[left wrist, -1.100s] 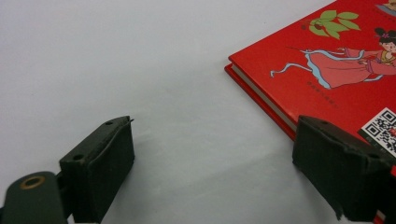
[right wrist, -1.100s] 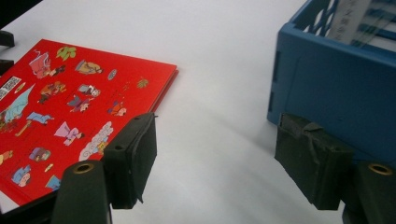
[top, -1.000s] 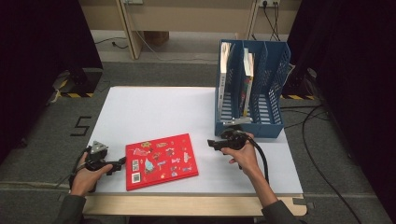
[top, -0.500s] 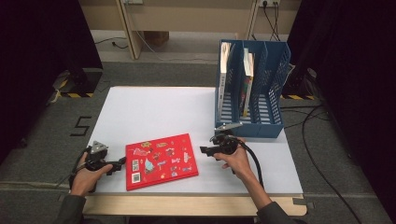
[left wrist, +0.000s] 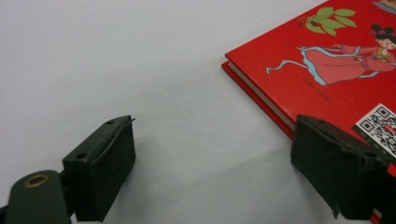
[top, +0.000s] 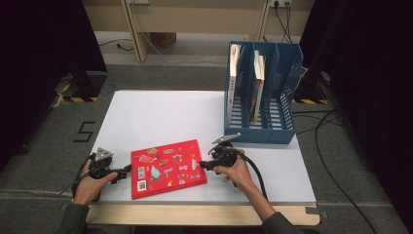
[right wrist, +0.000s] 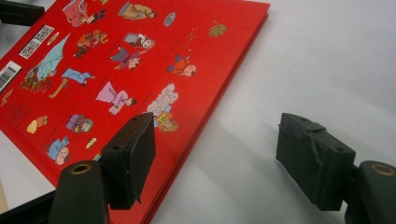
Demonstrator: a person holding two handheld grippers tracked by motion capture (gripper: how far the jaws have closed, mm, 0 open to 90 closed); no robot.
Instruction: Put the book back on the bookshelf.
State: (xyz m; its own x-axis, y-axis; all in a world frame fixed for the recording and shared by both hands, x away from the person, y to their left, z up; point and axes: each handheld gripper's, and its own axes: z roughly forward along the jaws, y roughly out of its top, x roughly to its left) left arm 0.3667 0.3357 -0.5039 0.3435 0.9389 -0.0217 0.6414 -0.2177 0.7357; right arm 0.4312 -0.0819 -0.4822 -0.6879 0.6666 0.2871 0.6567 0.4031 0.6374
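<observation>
Red picture book (top: 168, 168) lies flat on the white table (top: 160, 112), near its front edge, between both hand-held grippers. At its left edge, the left gripper (top: 127, 169) rests with jaws partly apart and just closing a little, empty (one jaw overlaps the cover's corner in its own view). At the right edge, the right gripper (top: 196, 165) holds wide, empty jaws straddling that edge. Judged step: approach for a pickup; next, pinch the edge and lift toward the blue file rack (top: 263, 97).
</observation>
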